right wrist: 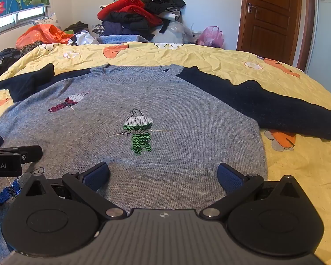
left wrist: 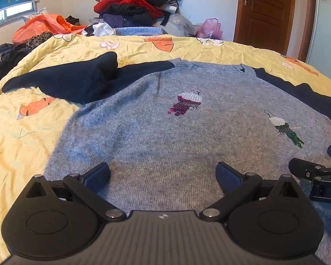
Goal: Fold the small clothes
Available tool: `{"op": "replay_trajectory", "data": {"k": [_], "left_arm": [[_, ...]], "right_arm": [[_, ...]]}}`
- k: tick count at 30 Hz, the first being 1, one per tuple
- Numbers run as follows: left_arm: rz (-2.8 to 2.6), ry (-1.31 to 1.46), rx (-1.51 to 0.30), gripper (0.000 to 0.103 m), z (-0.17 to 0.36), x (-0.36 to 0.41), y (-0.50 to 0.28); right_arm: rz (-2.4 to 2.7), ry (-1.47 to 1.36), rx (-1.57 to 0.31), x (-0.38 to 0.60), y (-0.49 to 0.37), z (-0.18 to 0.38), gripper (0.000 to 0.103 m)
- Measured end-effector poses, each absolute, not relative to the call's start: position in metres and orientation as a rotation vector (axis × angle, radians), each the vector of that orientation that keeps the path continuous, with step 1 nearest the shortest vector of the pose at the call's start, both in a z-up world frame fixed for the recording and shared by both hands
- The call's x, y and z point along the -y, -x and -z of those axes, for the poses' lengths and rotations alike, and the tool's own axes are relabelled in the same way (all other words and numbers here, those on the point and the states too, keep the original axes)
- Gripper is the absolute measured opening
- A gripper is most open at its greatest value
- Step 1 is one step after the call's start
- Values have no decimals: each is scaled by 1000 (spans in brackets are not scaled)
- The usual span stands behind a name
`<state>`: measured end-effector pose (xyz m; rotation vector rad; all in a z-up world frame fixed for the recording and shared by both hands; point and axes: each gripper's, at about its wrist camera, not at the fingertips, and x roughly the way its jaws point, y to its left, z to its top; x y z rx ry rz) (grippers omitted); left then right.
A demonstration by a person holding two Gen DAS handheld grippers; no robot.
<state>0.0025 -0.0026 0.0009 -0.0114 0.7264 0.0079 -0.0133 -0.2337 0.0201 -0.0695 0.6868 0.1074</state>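
A grey knit sweater (left wrist: 165, 137) with dark navy sleeves and sequin birds lies flat, front up, on the yellow bed cover; it also shows in the right wrist view (right wrist: 143, 101). Its left sleeve (left wrist: 72, 79) is bunched and folded over itself. Its right sleeve (right wrist: 275, 108) lies stretched out to the right. My left gripper (left wrist: 163, 174) is open and empty, low over the sweater's lower left part. My right gripper (right wrist: 163, 174) is open and empty, low over the lower right part near the hem. Each gripper shows at the edge of the other's view.
The yellow flowered bed cover (right wrist: 298, 165) spreads around the sweater. A tall pile of clothes (right wrist: 141, 11) stands at the far side, with an orange bag (right wrist: 42, 33) at its left and a pink bag (right wrist: 209, 35) at its right. A wooden door (right wrist: 269, 15) is far right.
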Motion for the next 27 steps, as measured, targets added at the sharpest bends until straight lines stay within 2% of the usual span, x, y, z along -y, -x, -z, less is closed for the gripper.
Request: {"op": "replay_trajectory", "data": {"k": [27], "left_arm": [[-14,-3,-719,103,-1,3,-1]], "right_arm": [[-107,69,-687,234,13,-20,103]]}}
